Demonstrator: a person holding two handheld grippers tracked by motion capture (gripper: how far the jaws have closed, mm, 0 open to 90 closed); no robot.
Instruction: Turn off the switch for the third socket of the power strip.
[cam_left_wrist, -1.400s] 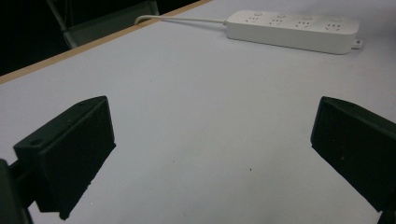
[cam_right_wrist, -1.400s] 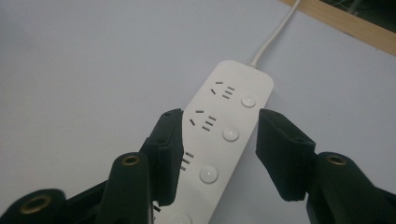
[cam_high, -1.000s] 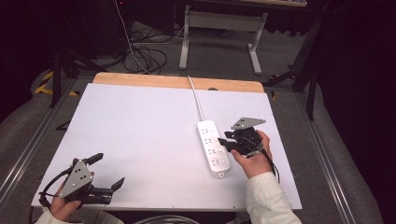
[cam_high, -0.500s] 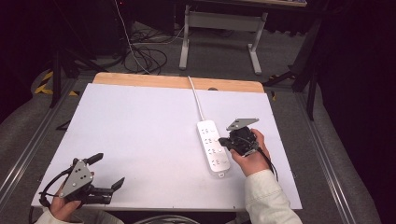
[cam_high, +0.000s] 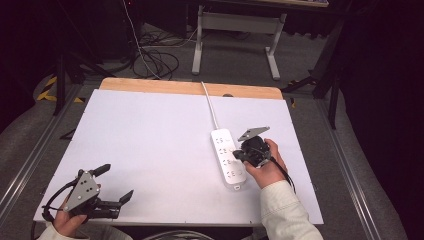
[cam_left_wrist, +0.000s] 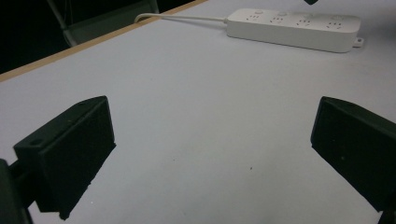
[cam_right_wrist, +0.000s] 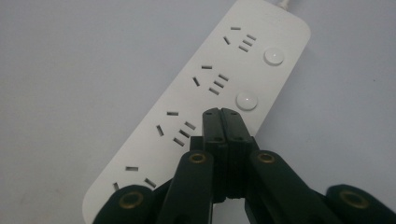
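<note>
A white power strip (cam_high: 223, 141) with several sockets and round buttons lies right of the table's middle, and its cable (cam_high: 210, 107) runs to the far edge. My right gripper (cam_high: 236, 154) is shut with nothing between its jaws. In the right gripper view its tips (cam_right_wrist: 222, 115) sit over the strip (cam_right_wrist: 196, 91) beside the third socket, in line with the row of buttons; whether they touch it I cannot tell. My left gripper (cam_high: 116, 183) stands open near the front left corner, low over bare table (cam_left_wrist: 210, 154). The strip (cam_left_wrist: 294, 28) lies far ahead of it.
The table is a white board (cam_high: 150, 135) with a wooden strip (cam_high: 150, 86) along its far edge. Beyond it, cables and a metal stand's legs (cam_high: 235, 30) are on the dark floor. The person's sleeve (cam_high: 285, 210) comes in at the bottom right.
The right gripper's jaws have come together over the power strip, and the hand has shifted slightly. The left gripper has stayed where it was.
</note>
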